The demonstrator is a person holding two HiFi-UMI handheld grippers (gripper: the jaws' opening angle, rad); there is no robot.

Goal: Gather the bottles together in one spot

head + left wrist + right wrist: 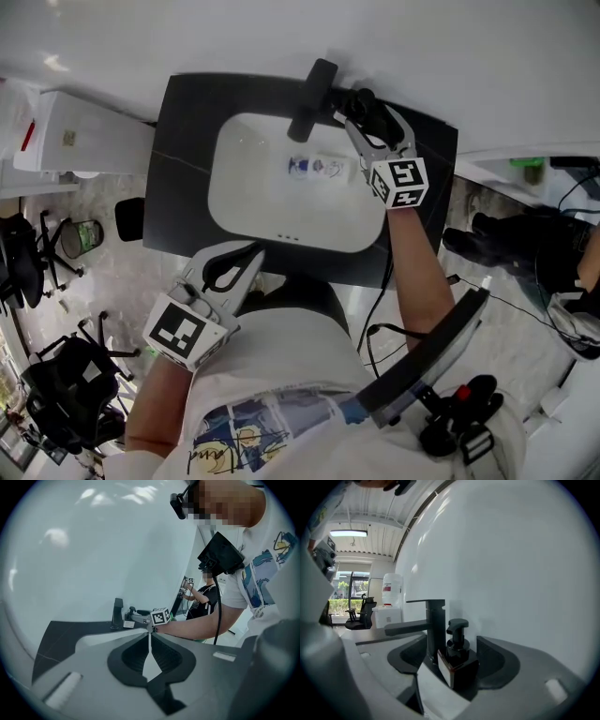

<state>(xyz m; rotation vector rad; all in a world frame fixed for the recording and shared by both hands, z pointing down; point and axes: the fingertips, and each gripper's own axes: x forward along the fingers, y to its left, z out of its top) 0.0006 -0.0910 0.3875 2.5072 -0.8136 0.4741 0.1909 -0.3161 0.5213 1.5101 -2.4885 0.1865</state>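
A black square pump bottle [457, 660] stands on the counter beside the black faucet [435, 630], behind the sink. My right gripper [454, 670] is open; the bottle stands between its jaws with a gap on each side. The head view shows that gripper [364, 112] at the counter's back right, around the pump bottle [361, 99]. A clear bottle with a blue label [319, 169] lies on its side in the white basin [253, 206]. My left gripper [234, 269] hovers at the counter's front edge, shut and empty [150, 641].
The black counter [183, 187] ends at a white wall behind. A white cabinet [75, 131] stands to the left, with office chairs [56, 375] on the floor. Another person [201, 597] works further back. Cables hang at the right.
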